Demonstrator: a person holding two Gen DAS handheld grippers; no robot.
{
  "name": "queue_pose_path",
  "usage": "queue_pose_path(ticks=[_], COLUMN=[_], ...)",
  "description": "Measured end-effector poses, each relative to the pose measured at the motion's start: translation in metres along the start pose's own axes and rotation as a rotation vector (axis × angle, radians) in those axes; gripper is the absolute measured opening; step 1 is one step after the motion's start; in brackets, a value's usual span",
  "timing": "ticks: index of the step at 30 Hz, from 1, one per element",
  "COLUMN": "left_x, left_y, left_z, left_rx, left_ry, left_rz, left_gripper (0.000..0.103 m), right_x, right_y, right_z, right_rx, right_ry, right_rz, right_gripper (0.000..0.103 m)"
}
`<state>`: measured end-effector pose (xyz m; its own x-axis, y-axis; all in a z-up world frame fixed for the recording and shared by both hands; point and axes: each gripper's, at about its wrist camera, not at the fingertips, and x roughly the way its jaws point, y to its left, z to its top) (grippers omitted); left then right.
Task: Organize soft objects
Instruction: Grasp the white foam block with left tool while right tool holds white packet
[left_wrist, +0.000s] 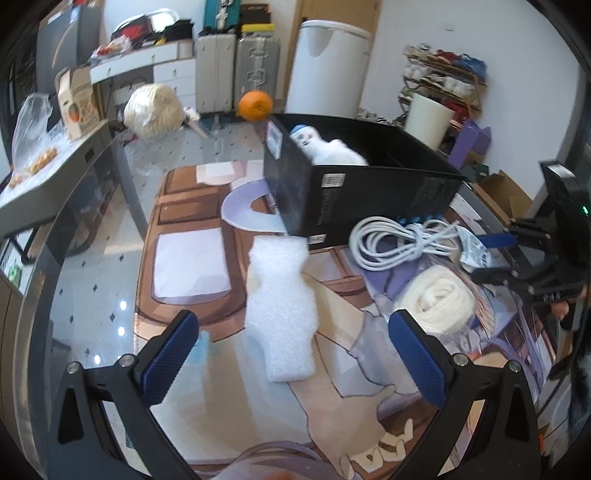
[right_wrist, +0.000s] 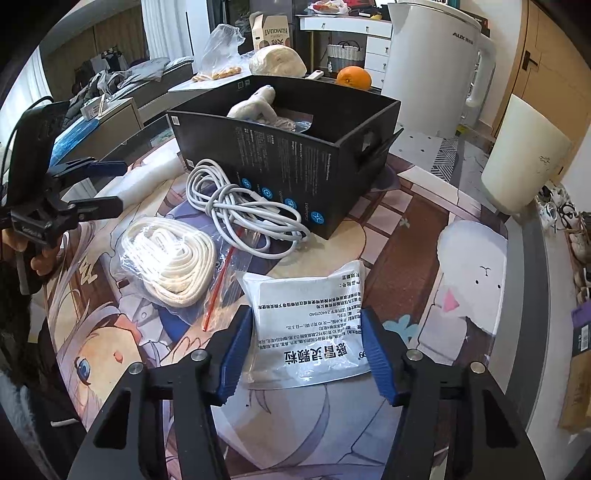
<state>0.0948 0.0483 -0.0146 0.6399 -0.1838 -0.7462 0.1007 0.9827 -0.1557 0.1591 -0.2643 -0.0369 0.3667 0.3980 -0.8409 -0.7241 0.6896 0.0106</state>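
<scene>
My right gripper (right_wrist: 306, 350) had its blue pads pressed against both side edges of a white printed pouch (right_wrist: 308, 325), which lay flat on the illustrated table mat (right_wrist: 413, 236). My left gripper (left_wrist: 295, 362) stood wide open with nothing in it, its fingers either side of a white foam piece (left_wrist: 282, 306) lying on the mat without touching it. Just beyond the pouch sat a coil of cream rope in a clear bag (right_wrist: 173, 262) and a tangle of white cable (right_wrist: 236, 206), the cable against a black box (right_wrist: 280, 155). Inside the box lay a white plush toy (right_wrist: 255, 105). Behind the box rested an orange (right_wrist: 354, 78).
</scene>
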Motion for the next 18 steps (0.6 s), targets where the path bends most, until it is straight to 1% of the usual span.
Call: queue_pose_path(ticks=[2, 3, 4, 5, 6, 7, 8, 11, 18], left_x=[0.007, 0.009, 0.010, 0.009, 0.009, 0.009, 0.009, 0.004, -0.015], left_y=[0.003, 0.003, 0.003, 0.002, 0.001, 0.001, 0.000, 0.000, -0.005], left_z=[0.002, 0.002, 0.002, 0.003, 0.004, 0.004, 0.004, 0.002, 0.003], left_rx=[-0.023, -0.027, -0.022, -0.009, 0.000, 0.012, 0.021, 0.027, 0.039], left_ry=[0.031, 0.042, 0.042, 0.039, 0.038, 0.035, 0.034, 0.015, -0.054], left_rz=[-0.004, 0.005, 0.018, 0.018, 0.020, 0.030, 0.036, 0.008, 0.011], left_gripper=[0.100, 0.094, 0.092, 0.080, 0.063, 0.053, 0.036, 0.036, 0.036], right_x=[-0.001, -0.001, -0.001, -0.001, -0.002, -0.002, -0.003, -0.007, -0.017], right_y=[0.001, 0.001, 0.001, 0.001, 0.002, 0.002, 0.002, 0.005, 0.010], right_z=[-0.001, -0.001, -0.001, -0.001, -0.001, -0.002, -0.002, -0.002, 0.001], right_rx=[0.001, 0.003, 0.002, 0.003, 0.005, 0.003, 0.002, -0.004, -0.005], right_ry=[-0.002, -0.002, -0.003, -0.005, -0.006, -0.008, -0.010, -0.021, -0.052], right_rz=[-0.004, -0.005, -0.007, -0.009, -0.010, -0.012, -0.014, -0.017, -0.021], right_gripper=[0.059, 0.059, 0.059, 0.059, 0.058, 0.058, 0.057, 0.055, 0.053])
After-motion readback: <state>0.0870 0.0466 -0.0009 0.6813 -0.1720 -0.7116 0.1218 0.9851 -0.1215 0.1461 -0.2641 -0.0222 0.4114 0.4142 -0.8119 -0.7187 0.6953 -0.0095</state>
